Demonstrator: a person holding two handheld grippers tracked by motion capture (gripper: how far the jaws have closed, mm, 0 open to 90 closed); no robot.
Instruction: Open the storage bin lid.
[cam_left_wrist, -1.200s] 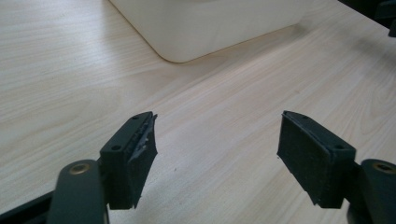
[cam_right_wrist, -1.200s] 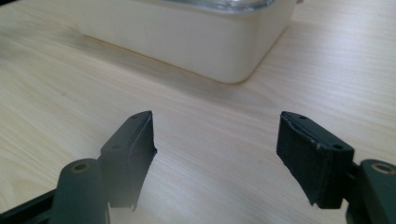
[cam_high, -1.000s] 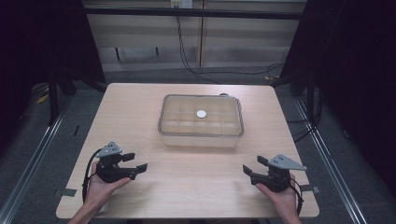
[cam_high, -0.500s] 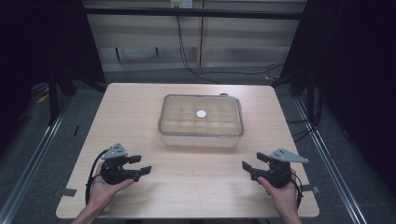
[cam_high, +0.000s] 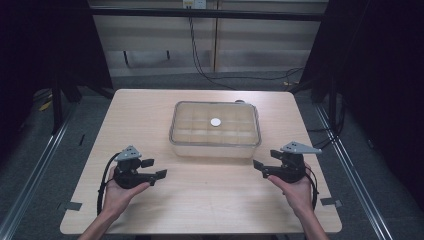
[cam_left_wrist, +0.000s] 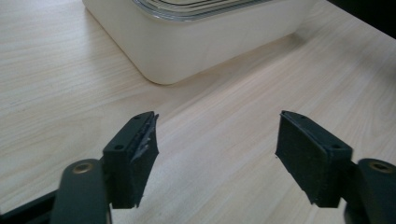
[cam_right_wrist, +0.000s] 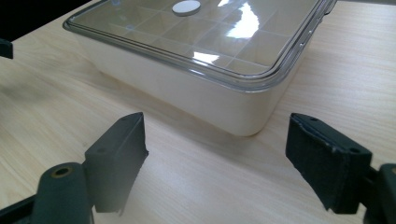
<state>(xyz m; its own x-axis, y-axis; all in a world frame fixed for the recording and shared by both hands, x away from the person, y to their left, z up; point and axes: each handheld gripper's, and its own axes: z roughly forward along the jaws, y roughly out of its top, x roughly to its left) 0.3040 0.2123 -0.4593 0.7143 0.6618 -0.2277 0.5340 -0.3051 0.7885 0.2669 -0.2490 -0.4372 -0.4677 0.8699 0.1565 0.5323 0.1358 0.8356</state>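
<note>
While you hold both grippers low over the near half of the wooden table (cam_high: 150, 115), the box (cam_high: 215, 131) sits at the middle of it, a little toward the far edge, square to the sides. It is a cream tub with rounded corners under a clear lid (cam_right_wrist: 196, 32), and through the lid you can see a grid of compartments. A small white disc (cam_high: 215, 122) shows at the centre of the lid; whether it lies on the lid or under it the views do not settle.

Your left gripper (cam_high: 157, 169) is near the box's near left corner, apart from it, jaws aimed right and slightly forward. In the left gripper view the jaws stand wide with bare tabletop between them, and the rounded corner of the box is just ahead. They have just been opening a little, with nothing between them.

Your right gripper (cam_high: 262, 160) is near the near right corner, also apart from the box, jaws pointing left toward it. In the right gripper view the jaws are spread wide, nothing between the pads, the box's corner straight ahead. These jaws too have just been opening.

Bare wood lies between each gripper and the box. A small dark thing (cam_high: 240, 101) peeks out behind the box's far right corner, too hidden to tell. Cables (cam_high: 200, 65) trail over the grey floor beyond the table, and metal rails (cam_high: 45, 150) run along both sides.
</note>
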